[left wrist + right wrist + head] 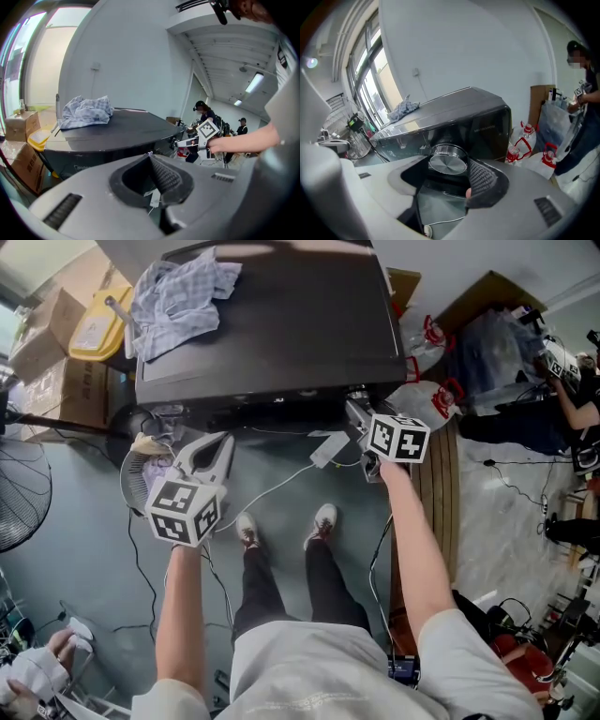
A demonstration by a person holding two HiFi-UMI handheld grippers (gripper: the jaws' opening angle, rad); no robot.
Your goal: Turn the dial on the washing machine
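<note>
The dark washing machine [281,324] stands in front of me, with a checked cloth [178,296] bunched on its lid. In the right gripper view its round silver dial [447,161] sits on the front panel [487,126], between the jaws. My right gripper [448,164] is shut on the dial, and the ribbed right pad [480,180] presses its rim. In the head view that gripper [354,411] reaches the machine's front right edge and hides the dial. My left gripper [217,442] hangs lower left, off the machine, with its tips together and nothing held [150,157].
A white cable [281,486] runs across the floor by my feet. White bags with red handles [431,404] and a wooden board [441,493] lie right of the machine. Cardboard boxes [56,343], a yellow container [94,324] and a fan [19,493] stand left. A person [572,390] works far right.
</note>
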